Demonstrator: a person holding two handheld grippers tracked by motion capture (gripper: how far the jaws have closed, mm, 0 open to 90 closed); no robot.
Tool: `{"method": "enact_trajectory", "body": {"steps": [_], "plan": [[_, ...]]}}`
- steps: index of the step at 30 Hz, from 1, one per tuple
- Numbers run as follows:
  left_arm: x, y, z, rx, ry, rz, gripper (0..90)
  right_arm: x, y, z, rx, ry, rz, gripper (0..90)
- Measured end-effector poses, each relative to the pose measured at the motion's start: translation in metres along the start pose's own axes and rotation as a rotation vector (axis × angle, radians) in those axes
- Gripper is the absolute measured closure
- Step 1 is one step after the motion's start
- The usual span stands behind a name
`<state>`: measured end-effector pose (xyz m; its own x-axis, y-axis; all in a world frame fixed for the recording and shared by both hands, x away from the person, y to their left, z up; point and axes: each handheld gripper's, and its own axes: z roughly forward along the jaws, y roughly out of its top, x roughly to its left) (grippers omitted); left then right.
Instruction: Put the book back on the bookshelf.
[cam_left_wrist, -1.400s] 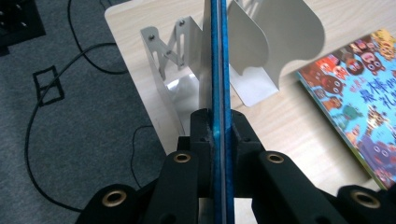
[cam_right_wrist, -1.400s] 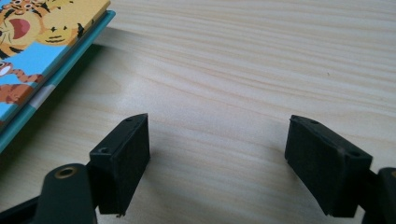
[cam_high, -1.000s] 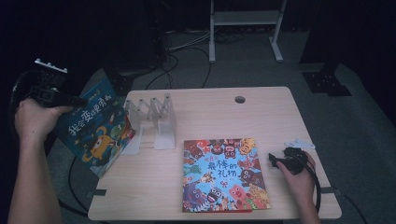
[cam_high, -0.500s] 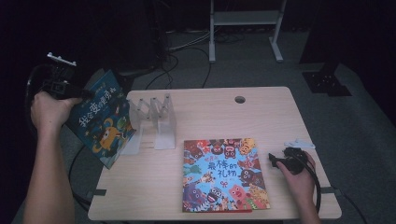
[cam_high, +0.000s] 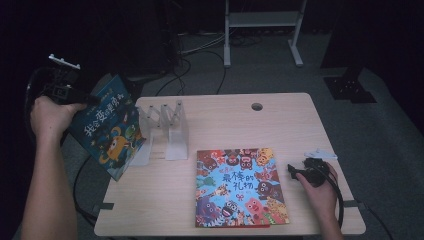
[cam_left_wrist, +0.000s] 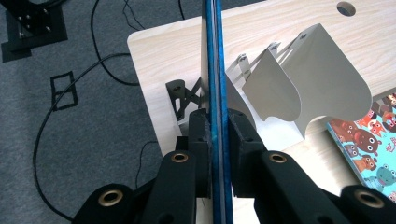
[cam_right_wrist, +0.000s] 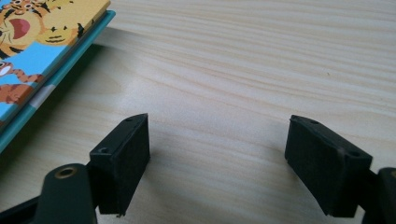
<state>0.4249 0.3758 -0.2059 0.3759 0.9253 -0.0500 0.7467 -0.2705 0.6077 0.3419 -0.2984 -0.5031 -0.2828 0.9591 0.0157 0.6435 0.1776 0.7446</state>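
Blue book (cam_high: 107, 131) is pinched at its edge between the jaws of the left gripper (cam_high: 92, 100), held tilted in the air over the left end of the bench (cam_high: 280, 117). In the left gripper view the pads (cam_left_wrist: 198, 135) press on both covers of the blue book (cam_left_wrist: 215, 70), whose thin edge runs straight up from the jaws.

Rack (cam_high: 165, 131), a white expanding file stand with upright dividers, stands just right of and below the left jaws. Its slots hold nothing. In the left gripper view the rack (cam_left_wrist: 299, 88) lies just beyond and right of the book edge, so the book is judged close to a slot but not yet seated.

Second book (cam_high: 240, 186) lies flat on the bench, right of the rack and just left of the right gripper (cam_high: 299, 170).

Right gripper rests low on the bench in the person's right hand (cam_high: 320, 187). Its jaws (cam_right_wrist: 217, 158) are spread and pinch nothing; bare wood lies between them, with the second book's corner (cam_right_wrist: 42, 42) ahead and to their left.

Status, as judged: first book lifted, not filed. Remaining: lower it into a slot and release, then file the second book.
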Motion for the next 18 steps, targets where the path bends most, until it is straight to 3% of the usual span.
{"method": "enact_trajectory", "body": {"steps": [7, 12, 18], "plan": [[-0.008, 0.01, -0.03, -0.054, 0.026, 0.03, 81.2, 0.0, 0.0, 0.0, 0.0, 0.0, 0.001, 21.2], [-0.017, 0.012, -0.04, -0.086, 0.034, 0.058, 81.2, 0.0, 0.0, 0.0, 0.0, 0.0, 0.001, 21.1], [-0.034, 0.01, -0.038, -0.113, -0.005, 0.104, 78.5, 0.0, 0.0, 0.0, 0.0, 0.0, 0.001, 21.1]]}}
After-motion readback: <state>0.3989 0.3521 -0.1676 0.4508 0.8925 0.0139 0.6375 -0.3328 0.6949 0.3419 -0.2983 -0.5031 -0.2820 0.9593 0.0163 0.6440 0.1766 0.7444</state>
